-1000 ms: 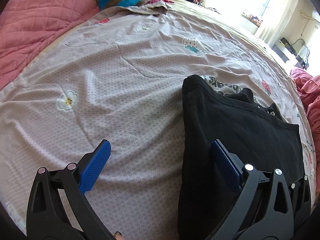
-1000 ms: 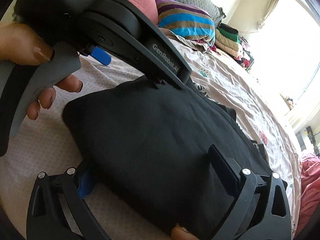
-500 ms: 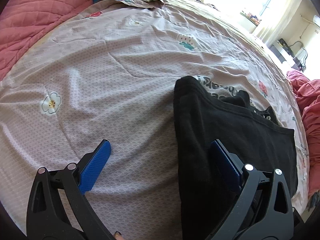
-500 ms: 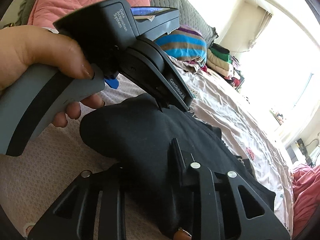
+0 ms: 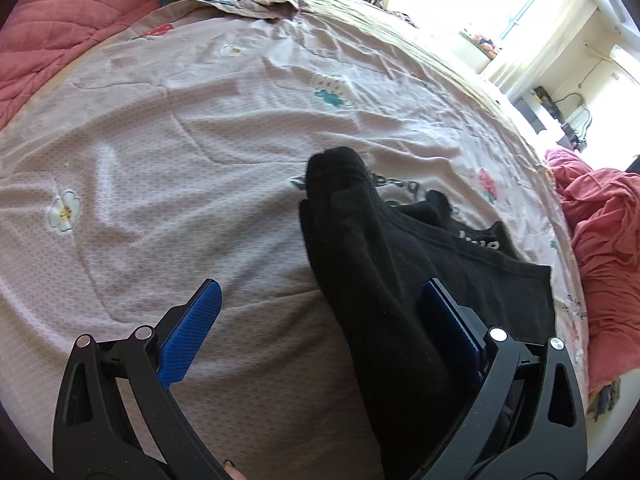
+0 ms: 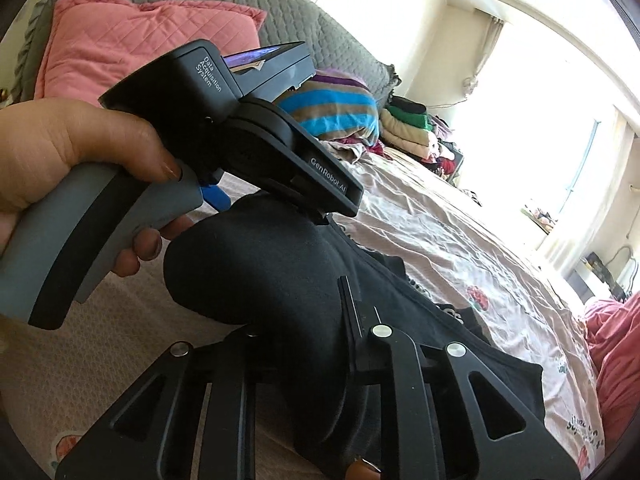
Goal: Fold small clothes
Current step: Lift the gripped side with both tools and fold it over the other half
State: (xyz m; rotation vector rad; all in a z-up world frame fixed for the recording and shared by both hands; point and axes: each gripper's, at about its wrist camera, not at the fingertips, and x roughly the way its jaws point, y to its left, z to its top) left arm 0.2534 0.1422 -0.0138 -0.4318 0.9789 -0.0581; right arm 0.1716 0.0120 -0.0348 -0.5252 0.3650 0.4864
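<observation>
A black garment [image 5: 400, 260] lies on the patterned sheet [image 5: 200, 140], with one folded edge raised off the bed. My right gripper [image 6: 304, 320] has its jaws closing, and they pinch a bunched fold of the black garment [image 6: 272, 264]. My left gripper [image 5: 320, 292] is open, its blue pads [image 5: 192, 328] wide apart. The garment's left edge runs between them, close to the right pad, and the pads do not press on it. In the right wrist view a hand [image 6: 60, 152] holds the left gripper's body [image 6: 260, 140] just above the cloth.
A pink quilted pillow [image 6: 132, 36] and a striped pillow [image 6: 332, 112] lie at the head of the bed. Stacked folded clothes [image 6: 412, 128] sit beyond them. A crumpled pink blanket [image 5: 600, 240] borders the right edge. Bare sheet spreads left of the garment.
My right gripper went from wide open to pinched on the garment's fold and lifted it, bunching the cloth. The left gripper shifted a little and stayed open.
</observation>
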